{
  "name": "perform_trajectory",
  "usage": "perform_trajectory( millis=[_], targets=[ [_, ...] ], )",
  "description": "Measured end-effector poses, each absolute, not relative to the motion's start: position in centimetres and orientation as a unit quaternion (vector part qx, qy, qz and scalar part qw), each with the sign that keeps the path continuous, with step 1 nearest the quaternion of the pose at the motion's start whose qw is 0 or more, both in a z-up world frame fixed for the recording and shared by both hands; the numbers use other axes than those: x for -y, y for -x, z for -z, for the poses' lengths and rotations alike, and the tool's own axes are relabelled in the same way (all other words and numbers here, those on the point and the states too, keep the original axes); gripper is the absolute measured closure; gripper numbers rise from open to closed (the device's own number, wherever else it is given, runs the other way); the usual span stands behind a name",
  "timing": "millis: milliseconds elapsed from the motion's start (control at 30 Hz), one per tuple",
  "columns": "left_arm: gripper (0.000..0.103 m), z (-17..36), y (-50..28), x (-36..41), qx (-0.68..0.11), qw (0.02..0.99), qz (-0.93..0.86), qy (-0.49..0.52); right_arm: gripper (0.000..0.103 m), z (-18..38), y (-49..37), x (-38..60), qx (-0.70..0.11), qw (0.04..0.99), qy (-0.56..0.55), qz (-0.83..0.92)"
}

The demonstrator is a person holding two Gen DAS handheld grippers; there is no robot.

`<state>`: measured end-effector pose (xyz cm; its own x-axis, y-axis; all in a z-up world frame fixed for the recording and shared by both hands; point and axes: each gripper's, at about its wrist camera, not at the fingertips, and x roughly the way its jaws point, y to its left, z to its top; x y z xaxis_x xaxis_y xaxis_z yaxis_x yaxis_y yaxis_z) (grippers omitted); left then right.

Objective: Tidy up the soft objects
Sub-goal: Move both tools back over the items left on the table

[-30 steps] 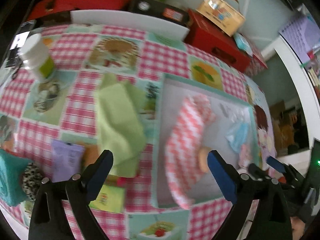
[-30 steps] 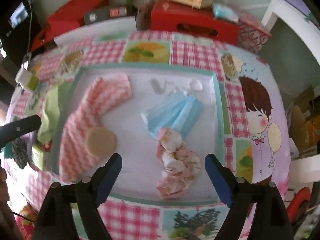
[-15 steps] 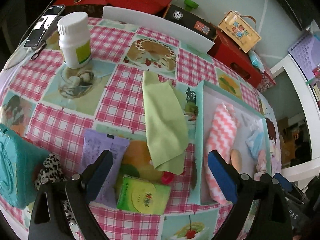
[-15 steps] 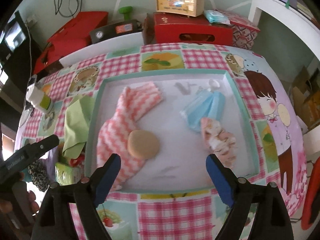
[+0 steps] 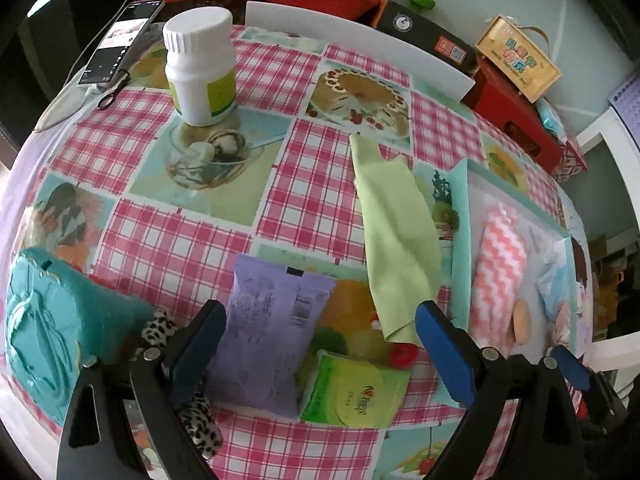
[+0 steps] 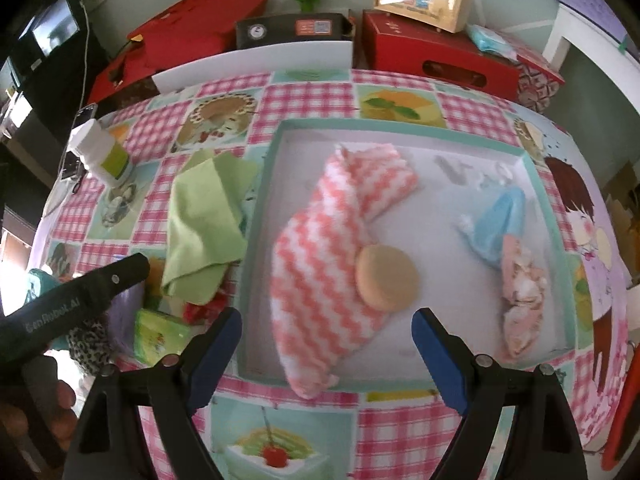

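From over the left gripper [image 5: 320,344] you get the clutter that the other camera mostly misses: a purple packet [image 5: 272,332] lying right between its spread fingers, a green tissue pack [image 5: 356,392] just beside it, a teal embossed case [image 5: 44,332] at the near left with a leopard-print scrunchie [image 5: 160,330] against it, and farther back a white bottle [image 5: 200,66] standing upright near a phone [image 5: 120,42]. Nothing is pinched there; the blue pads stand wide apart above the surface [image 5: 172,248]. The green cloth [image 5: 396,236] lies folded on the checked cover, just outside the left wall of the tray [image 5: 460,240], its edge close to that wall though I cannot tell if it touches. The right gripper [image 6: 326,338] looks straight down into the tray [image 6: 260,216], and only here do you see its contents properly: a pink-and-white zigzag cloth [image 6: 324,264] running from the middle to the near edge, a round tan puff [image 6: 386,278] resting on it, and at the right a blue face mask [image 6: 500,220] with a pinkish crumpled cloth [image 6: 520,292] touching its near end. These fingers are spread wide as well, holding nothing, hovering over the near rim. The left gripper's dark finger [image 6: 92,288] pokes in from the left, with a hand [image 6: 56,408] below it.
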<state>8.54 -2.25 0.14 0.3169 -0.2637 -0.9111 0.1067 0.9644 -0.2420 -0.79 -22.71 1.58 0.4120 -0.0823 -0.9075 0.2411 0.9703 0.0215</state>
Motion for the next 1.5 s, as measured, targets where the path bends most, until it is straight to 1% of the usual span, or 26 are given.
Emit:
perform_trajectory(
  millis=[267,500,733,900,1100,1333,1500],
  targets=[
    [0.007,-1.4,-9.3,1.4,-0.556,0.814,0.144,0.087,0.014,-2.3,-1.2,20.5,-0.509,0.853,-0.065,0.095],
    [0.007,-1.7,-9.9,0.6,-0.558,0.802,0.174,0.126,0.014,-1.5,-2.2,19.4,-0.514,0.851,-0.044,0.096],
    [0.007,-1.7,-9.0,0.7,-0.562,0.801,0.167,0.122,0.014,-0.8,-1.1,17.4,-0.514,0.856,-0.019,0.05],
    [0.008,-1.4,-8.1,0.6,-0.567,0.797,0.162,0.133,0.014,0.2,-0.1,16.6,-0.532,0.846,0.002,0.046],
    [0.008,-1.0,-6.7,1.1,-0.575,0.793,0.154,0.13,0.013,0.5,0.9,17.3,-0.542,0.839,-0.01,0.045],
    [0.008,-2.4,-4.8,2.2,-0.555,0.813,0.145,0.102,0.013,-0.4,2.1,18.6,-0.532,0.845,-0.009,0.054],
    [0.008,-2.6,-3.3,1.5,-0.545,0.823,0.131,0.096,0.014,-0.8,2.5,20.1,-0.527,0.847,-0.022,0.067]
  ],
)
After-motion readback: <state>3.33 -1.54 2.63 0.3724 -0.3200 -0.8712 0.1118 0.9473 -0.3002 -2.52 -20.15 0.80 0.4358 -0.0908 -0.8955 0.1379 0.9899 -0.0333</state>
